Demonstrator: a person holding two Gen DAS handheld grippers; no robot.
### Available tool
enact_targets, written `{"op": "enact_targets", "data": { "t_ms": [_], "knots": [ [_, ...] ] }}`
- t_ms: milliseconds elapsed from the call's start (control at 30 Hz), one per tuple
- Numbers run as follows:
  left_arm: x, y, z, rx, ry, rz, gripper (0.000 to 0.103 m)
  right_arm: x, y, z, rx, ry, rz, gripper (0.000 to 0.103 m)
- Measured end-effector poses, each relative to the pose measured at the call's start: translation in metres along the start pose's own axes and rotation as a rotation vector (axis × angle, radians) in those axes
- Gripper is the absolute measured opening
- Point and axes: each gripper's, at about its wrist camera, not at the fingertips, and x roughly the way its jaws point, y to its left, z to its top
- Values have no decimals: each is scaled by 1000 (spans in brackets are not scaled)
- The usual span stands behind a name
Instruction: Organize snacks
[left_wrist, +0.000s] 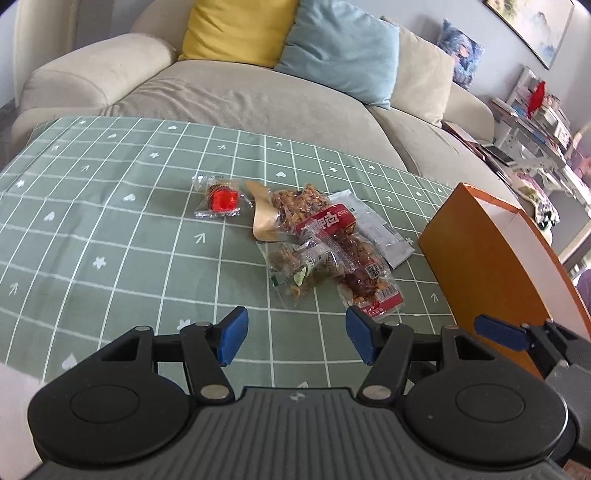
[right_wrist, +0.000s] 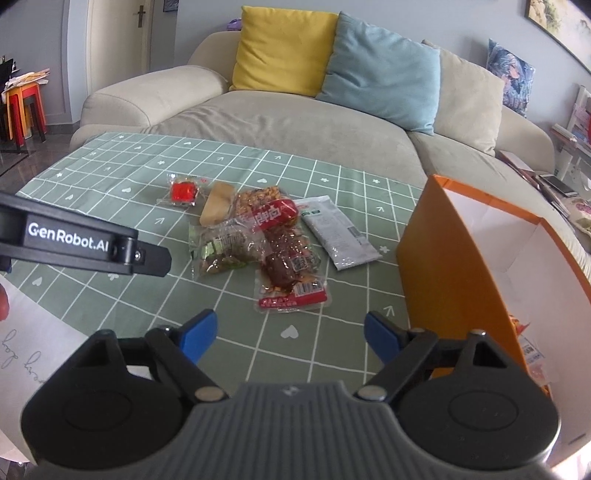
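Observation:
A pile of snack packets lies on the green checked tablecloth (left_wrist: 110, 236): a small clear packet with a red sweet (left_wrist: 221, 199), a tan bar (left_wrist: 263, 218), a long red-labelled meat packet (left_wrist: 351, 258), a clear green-printed packet (left_wrist: 299, 271) and a grey sachet (left_wrist: 380, 232). The same pile shows in the right wrist view, with the red-labelled packet (right_wrist: 288, 258) nearest. An orange box (left_wrist: 491, 273) with a white inside stands open at the right (right_wrist: 461, 266). My left gripper (left_wrist: 295, 338) is open and empty, just short of the pile. My right gripper (right_wrist: 290, 338) is open and empty, beside the box.
A beige sofa (right_wrist: 295, 118) with yellow, blue and cream cushions runs behind the table. The left gripper's body (right_wrist: 81, 240) crosses the left of the right wrist view. A white paper (right_wrist: 33, 332) lies at the near left table edge. Shelves with clutter (left_wrist: 535, 122) stand at far right.

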Motion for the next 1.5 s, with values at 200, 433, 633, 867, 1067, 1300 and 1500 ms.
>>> {"op": "enact_targets", "data": {
  "t_ms": [200,433,633,867,1067,1300,1500],
  "knots": [
    [26,-5,14,106,42,-20,71,28,-9,12,-25,3,18,78],
    [56,-10,36,258,47,-25,71,61,-20,25,-69,2,22,75],
    [81,-26,43,463,93,-25,71,80,-22,28,-101,9,77,75],
    [104,-34,49,533,184,-61,66,99,-18,30,-121,32,111,74],
    [113,-27,48,446,209,-8,55,111,-18,31,-93,60,134,74],
    [93,-5,40,252,214,32,43,112,-13,28,-65,72,143,66],
    [67,14,24,130,246,59,38,93,-3,17,-75,83,160,65]
  ]
}}
